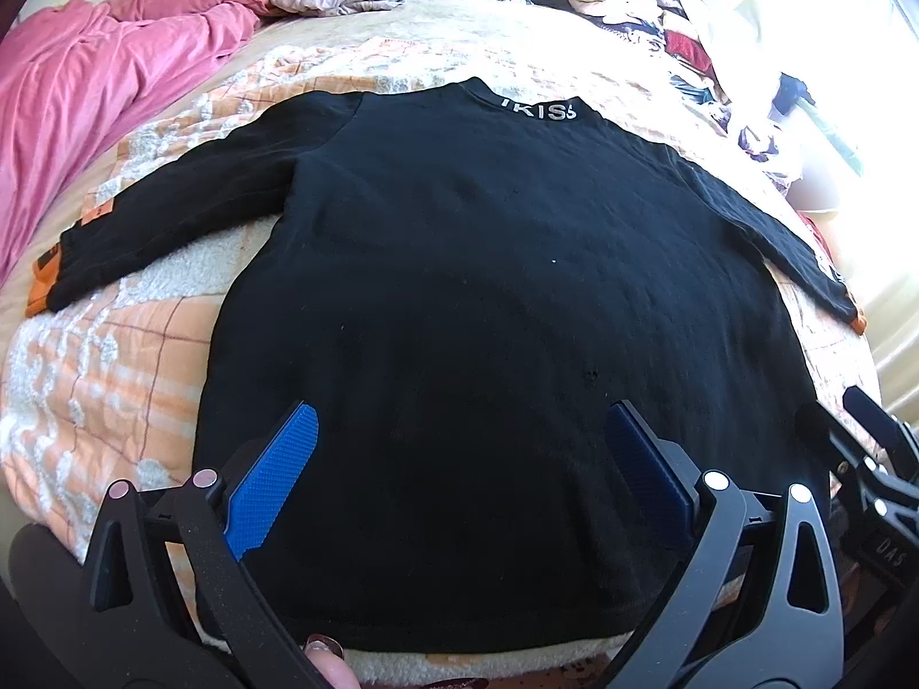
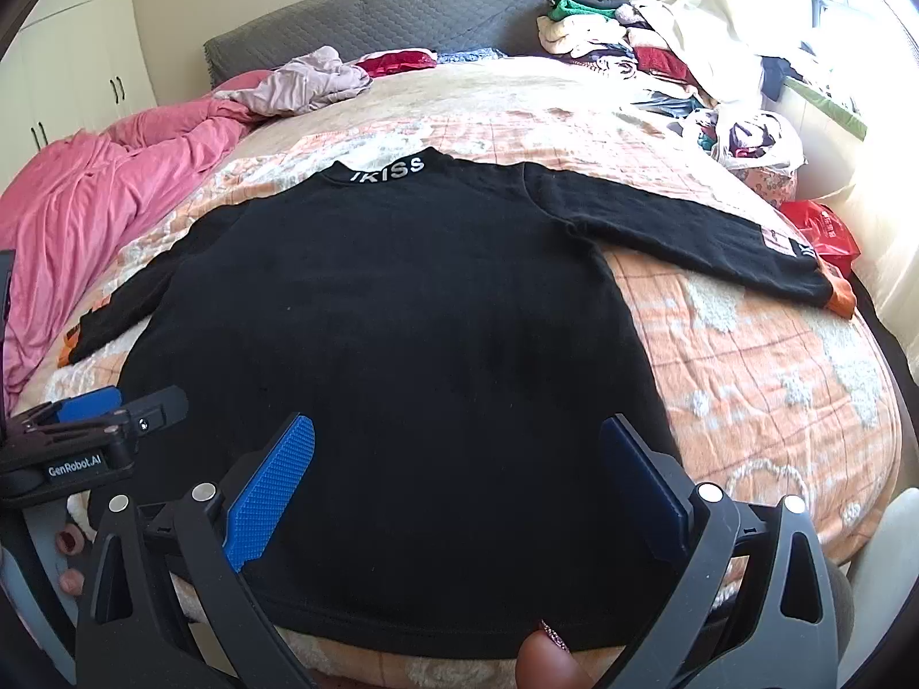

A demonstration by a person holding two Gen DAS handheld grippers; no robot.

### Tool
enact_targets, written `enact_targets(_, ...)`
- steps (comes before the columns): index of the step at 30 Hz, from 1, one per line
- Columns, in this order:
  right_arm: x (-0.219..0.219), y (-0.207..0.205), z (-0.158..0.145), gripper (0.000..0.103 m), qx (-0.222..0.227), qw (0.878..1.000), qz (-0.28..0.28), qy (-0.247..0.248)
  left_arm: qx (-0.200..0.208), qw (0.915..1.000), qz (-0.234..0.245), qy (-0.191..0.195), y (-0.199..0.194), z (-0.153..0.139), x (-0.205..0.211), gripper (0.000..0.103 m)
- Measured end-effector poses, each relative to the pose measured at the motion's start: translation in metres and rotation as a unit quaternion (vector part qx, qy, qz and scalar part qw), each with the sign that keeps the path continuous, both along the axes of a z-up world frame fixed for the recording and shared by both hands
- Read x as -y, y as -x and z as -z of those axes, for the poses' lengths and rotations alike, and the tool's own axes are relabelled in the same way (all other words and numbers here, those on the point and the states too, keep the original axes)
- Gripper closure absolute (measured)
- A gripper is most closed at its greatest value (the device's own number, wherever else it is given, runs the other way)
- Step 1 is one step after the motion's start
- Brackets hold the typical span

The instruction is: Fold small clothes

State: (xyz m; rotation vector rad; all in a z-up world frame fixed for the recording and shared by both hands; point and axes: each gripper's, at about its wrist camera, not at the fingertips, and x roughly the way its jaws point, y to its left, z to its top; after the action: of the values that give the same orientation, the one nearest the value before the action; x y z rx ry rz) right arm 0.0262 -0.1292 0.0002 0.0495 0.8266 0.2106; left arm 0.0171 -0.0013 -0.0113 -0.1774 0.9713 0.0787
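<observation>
Both tongs released, blue pads spread wide, nothing between them. Left tongs (image 1: 462,476) hover over the hem end of the black sweater (image 1: 488,298); right tongs (image 2: 459,482) same, over the hem a bit further right. Whether the pads touch the fabric, can't tell from either wrist view.

Sweater lies flat on the bed, spread on the peach plaid blanket (image 2: 746,356), collar away from me, hem nearest. White collar lettering (image 2: 387,170) reads roughly "IKISS"; clipped on the left view. Sleeves out to both sides. Left sleeve cuff (image 1: 49,281) shows an orange band, partly tucked under black. Right sleeve cuff (image 2: 833,293) orange too, with a small patch too small to read.

In the right view I see my other tongs at the left edge, cut off, label "GenRobot.AI" (image 2: 74,467) legible. In the left view the right tongs poke in at the right edge, mostly out of frame.

A fingertip (image 2: 548,660) with a painted nail shows at the bottom, blurred.

Pink duvet (image 1: 97,97) bunched on the left, clothes pile (image 2: 660,63) far right by the blown-out window, items not separable.
</observation>
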Motion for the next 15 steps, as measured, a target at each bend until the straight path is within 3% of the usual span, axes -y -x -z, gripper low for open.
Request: enact_targets(15,0.0,-0.06,-0.037,0.004,0.02,1.0,0.007,-0.008,0.014,0.9997,-0.015,0.008,-0.052,-0.023,-0.016,0.009)
